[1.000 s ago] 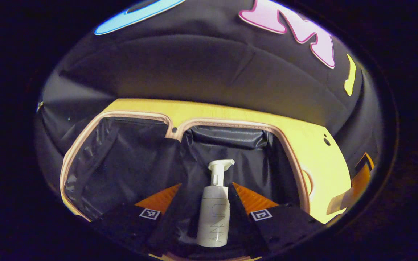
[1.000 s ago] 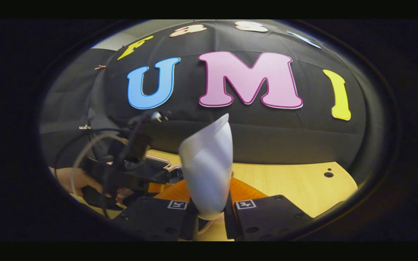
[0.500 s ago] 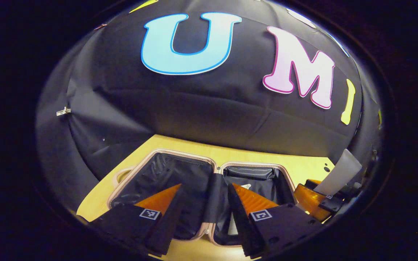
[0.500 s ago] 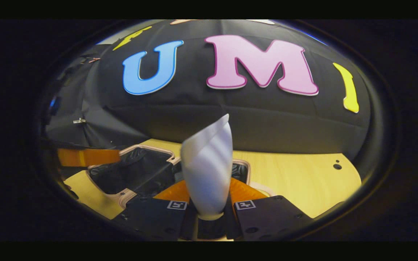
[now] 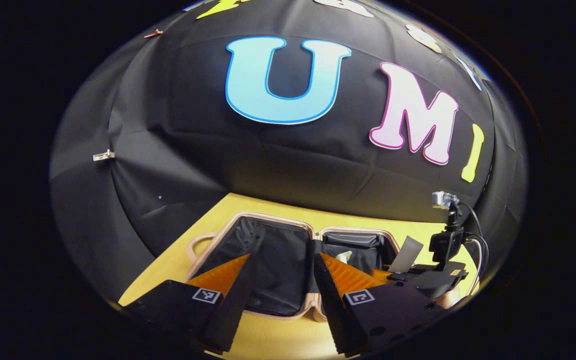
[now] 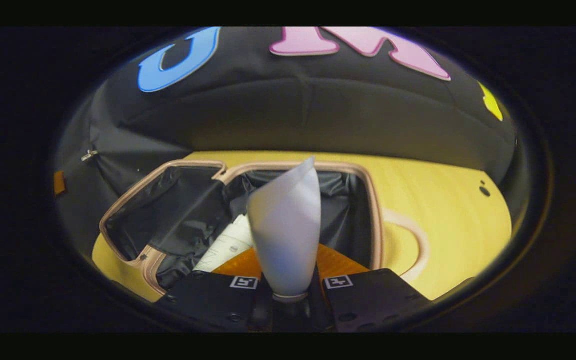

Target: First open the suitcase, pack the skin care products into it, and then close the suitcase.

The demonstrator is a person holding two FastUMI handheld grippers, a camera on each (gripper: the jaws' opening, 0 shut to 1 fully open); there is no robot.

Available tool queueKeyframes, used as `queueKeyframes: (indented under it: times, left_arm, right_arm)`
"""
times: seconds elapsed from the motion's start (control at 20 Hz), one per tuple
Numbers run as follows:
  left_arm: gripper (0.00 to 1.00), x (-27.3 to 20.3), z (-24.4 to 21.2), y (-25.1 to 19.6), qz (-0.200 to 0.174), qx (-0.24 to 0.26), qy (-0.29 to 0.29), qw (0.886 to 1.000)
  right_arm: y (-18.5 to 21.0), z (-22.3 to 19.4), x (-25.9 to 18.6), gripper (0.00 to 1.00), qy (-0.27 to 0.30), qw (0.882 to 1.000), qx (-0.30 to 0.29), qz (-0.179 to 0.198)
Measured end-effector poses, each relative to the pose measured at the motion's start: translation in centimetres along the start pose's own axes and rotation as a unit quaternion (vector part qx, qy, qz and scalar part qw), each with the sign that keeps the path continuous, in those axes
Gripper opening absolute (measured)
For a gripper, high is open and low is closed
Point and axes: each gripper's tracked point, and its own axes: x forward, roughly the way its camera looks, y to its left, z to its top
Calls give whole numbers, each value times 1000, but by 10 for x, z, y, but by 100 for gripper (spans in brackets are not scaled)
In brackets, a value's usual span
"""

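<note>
The suitcase (image 5: 268, 216) lies open flat on the wooden table, both black-lined halves up inside a pink rim. My left gripper (image 5: 283, 257) is open and holds nothing, hovering back from the near edge. A white pump bottle (image 6: 228, 245) lies in the right half; its top (image 5: 343, 256) peeks past my left finger. My right gripper (image 6: 288, 272) is shut on a white squeeze tube (image 6: 285, 225), which stands up between the fingers above the right half of the suitcase (image 6: 375, 220). In the left gripper view, the right gripper (image 5: 418, 277) and tube (image 5: 405, 254) sit at the case's right side.
The light wooden table (image 6: 443, 210) stretches to the right of the case, with a small hole near its far edge. The suitcase handle (image 6: 410, 242) curves out on the right side. The black cloth wall rises close behind the table.
My left gripper let go of the pump bottle in the case, then rose and drew back. My right gripper carried the tube left and tipped down over the right half.
</note>
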Motion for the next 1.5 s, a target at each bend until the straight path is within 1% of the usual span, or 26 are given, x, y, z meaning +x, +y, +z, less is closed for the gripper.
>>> queueKeyframes:
  times: [0.05,0.1,0.15,0.25,0.3,0.35,0.4,0.45,0.5,0.55,0.6,0.65,0.7,0.75,0.8,0.85,0.9,0.95,1.05,1.2,1.25,1.3,1.45,1.5]
  left_arm:
    - [75,-3,1,6,5,0,-2,1000]
    - [75,-7,3,12,8,1,-3,1000]
    - [75,-10,4,17,12,1,-5,1000]
    - [75,-13,3,28,21,1,-6,1000]
    - [75,-14,3,34,28,0,-7,1000]
    - [75,-14,1,42,36,0,-9,999]
    - [75,-13,-1,52,46,2,-9,999]
    - [75,-12,-4,64,57,5,-8,998]
    - [75,-10,-6,77,72,5,-10,997]
    - [75,-6,-5,88,77,4,-15,997]
    - [75,-2,-2,98,80,3,-20,997]
    - [75,2,-2,108,86,1,-26,996]
    - [75,9,1,119,88,0,-32,996]
    - [75,16,2,130,89,-1,-33,996]
    - [75,25,6,139,89,2,-38,995]
    - [76,35,5,151,91,2,-33,995]
    - [78,43,1,164,104,13,-20,994]
    - [80,47,0,182,128,26,-11,991]
    - [81,73,-11,201,123,37,8,992]
    - [81,117,-30,205,80,23,48,995]
    - [85,128,-37,211,73,25,63,995]
    - [85,138,-39,213,64,26,77,995]
    - [84,166,-59,225,36,34,136,989]
    - [85,172,-65,225,25,37,160,986]
  right_arm:
    - [-1,-2,1,33,7,1000,11,-2]
    - [-4,4,9,27,3,1000,22,-10]
    - [-5,2,10,40,21,999,29,-18]
    - [-5,-1,14,39,45,998,42,-24]
    - [-5,0,13,45,45,998,42,-25]
    - [-4,1,12,36,41,998,40,-24]
    - [-5,3,8,43,35,998,31,-30]
    - [-2,10,0,54,22,999,23,-31]
    - [1,16,-6,56,6,999,11,-32]
    - [3,25,-14,68,-13,999,-1,-32]
    - [4,34,-24,65,-34,999,-13,-31]
    - [3,43,-37,65,-55,998,-23,-33]
    - [2,53,-52,87,-75,996,-30,-32]
    - [0,61,-67,80,-95,994,-35,-30]
    - [-2,66,-82,90,-113,992,-40,-31]
    - [-5,72,-98,91,-129,990,-44,-32]
    - [-10,74,-113,93,-140,988,-51,-35]
    - [-11,74,-124,94,-147,987,-53,-32]
    - [-19,76,-149,96,-160,984,-62,-36]
    - [-25,81,-179,96,-181,981,-58,-37]
    - [-25,83,-187,96,-187,980,-59,-37]
    - [-24,83,-196,96,-193,979,-64,-33]
    - [-21,72,-214,96,-187,978,-85,-31]
    - [-20,67,-217,96,-183,978,-90,-31]
